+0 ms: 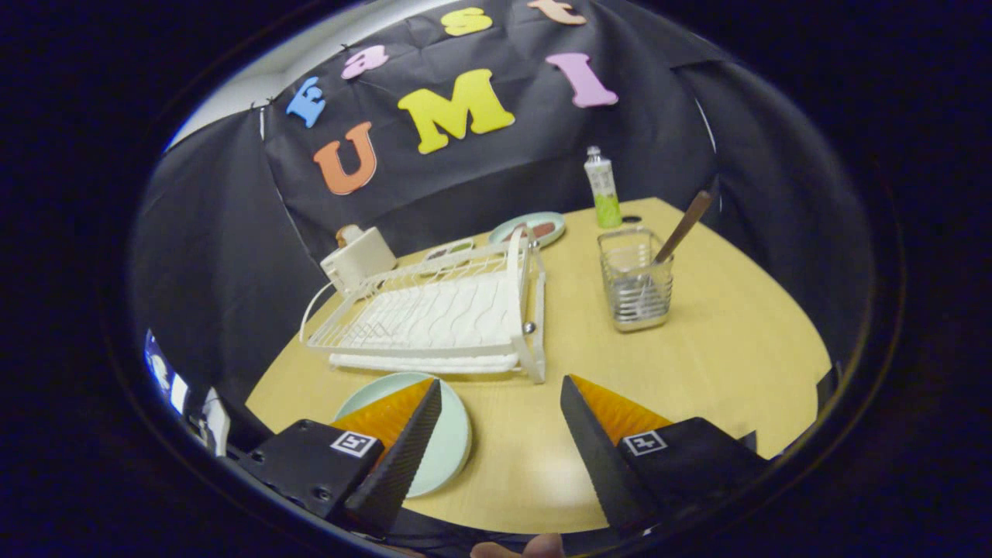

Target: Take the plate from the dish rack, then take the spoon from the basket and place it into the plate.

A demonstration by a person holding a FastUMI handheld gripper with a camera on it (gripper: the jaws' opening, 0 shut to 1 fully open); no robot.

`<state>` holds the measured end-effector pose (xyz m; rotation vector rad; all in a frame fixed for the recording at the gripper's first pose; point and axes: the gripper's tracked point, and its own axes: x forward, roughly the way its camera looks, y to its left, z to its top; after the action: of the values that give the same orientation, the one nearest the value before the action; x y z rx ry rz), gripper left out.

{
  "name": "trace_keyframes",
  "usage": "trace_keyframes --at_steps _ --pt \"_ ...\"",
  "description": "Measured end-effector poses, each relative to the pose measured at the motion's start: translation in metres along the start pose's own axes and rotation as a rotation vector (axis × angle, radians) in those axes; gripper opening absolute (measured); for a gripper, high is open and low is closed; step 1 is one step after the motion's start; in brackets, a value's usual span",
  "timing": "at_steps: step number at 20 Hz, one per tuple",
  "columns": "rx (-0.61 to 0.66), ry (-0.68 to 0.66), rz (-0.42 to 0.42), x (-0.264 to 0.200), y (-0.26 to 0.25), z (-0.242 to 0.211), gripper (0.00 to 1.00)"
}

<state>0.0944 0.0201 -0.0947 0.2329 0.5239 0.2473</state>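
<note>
A pale green plate (448, 434) lies flat on the wooden table, partly under my left finger. My gripper (500, 381) stands open above the table's near edge, nothing between its fingers. The white wire dish rack (434, 314) sits just beyond the fingers, with no dish in it. Further off to the right stands a metal mesh basket (635, 283). A brown-handled spoon (682, 226) leans in the basket, its handle sticking up to the right.
A green-and-white bottle (603, 188) stands at the table's (721, 349) far edge. A second plate with food items (531, 227) lies behind the rack, and a white box-like object (358, 256) stands at the rack's far left. Bare table lies between rack and basket.
</note>
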Motion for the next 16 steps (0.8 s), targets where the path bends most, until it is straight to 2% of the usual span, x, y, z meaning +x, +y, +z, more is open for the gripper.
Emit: trace_keyframes --at_steps 4,6,11,16 --pt "-0.124 -0.225 -0.152 -0.026 -0.043 0.045 1.00" --pt "-0.137 -0.282 -0.185 -0.025 -0.061 0.061 1.00" --pt "-0.112 -0.343 -0.253 0.013 -0.117 0.088 1.00" --pt "-0.074 -0.281 -0.240 0.072 -0.156 0.093 1.00"
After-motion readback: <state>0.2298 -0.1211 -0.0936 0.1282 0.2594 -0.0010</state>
